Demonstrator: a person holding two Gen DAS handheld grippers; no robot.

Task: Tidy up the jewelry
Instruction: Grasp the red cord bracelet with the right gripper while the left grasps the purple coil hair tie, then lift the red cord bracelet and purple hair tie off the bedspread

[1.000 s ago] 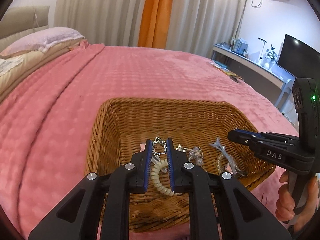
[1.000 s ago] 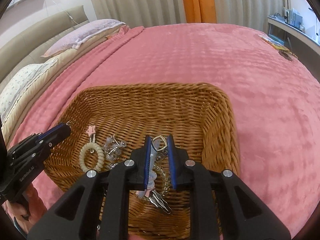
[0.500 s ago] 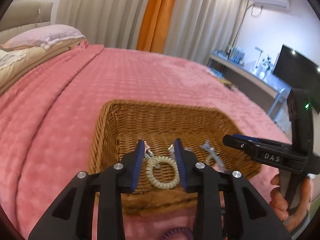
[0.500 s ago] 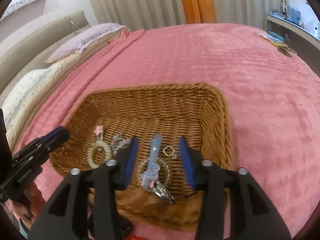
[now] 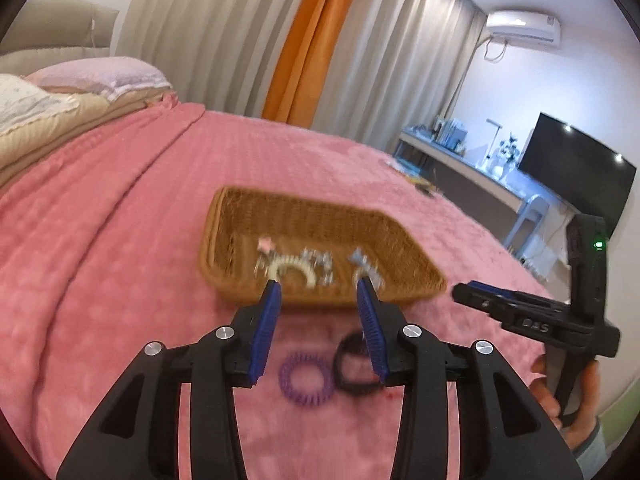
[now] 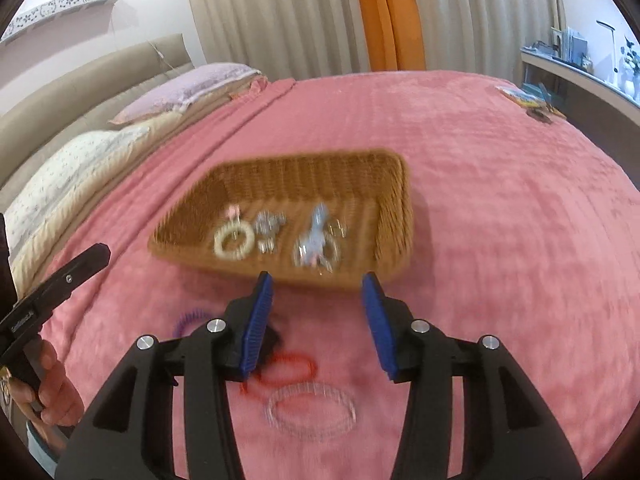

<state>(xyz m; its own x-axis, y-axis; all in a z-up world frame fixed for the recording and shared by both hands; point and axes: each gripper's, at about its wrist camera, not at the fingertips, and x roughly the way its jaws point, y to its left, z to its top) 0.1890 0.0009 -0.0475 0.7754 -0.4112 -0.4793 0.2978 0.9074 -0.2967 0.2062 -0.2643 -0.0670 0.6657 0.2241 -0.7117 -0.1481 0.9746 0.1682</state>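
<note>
Only the right wrist view shows 1 thin red cord loop (image 6: 290, 368) and 1 clear oval bangle (image 6: 312, 408) on the pink blanket (image 6: 500, 240), while the left view shows 1 purple spiral hair tie (image 5: 306, 378) touching 1 black hair band (image 5: 354, 366). The brown woven wicker basket (image 6: 394, 216) holds 1 cream coil tie (image 6: 234, 242) and blurred silver and blue pieces, uncountable. The left gripper (image 5: 318, 294) and right gripper (image 6: 318, 284) hover wide apart and hold nothing, just short of the basket's near rim, with bare blanket on every side.

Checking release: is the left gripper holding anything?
No, the left gripper has its jaws apart, with nothing between them.
</note>
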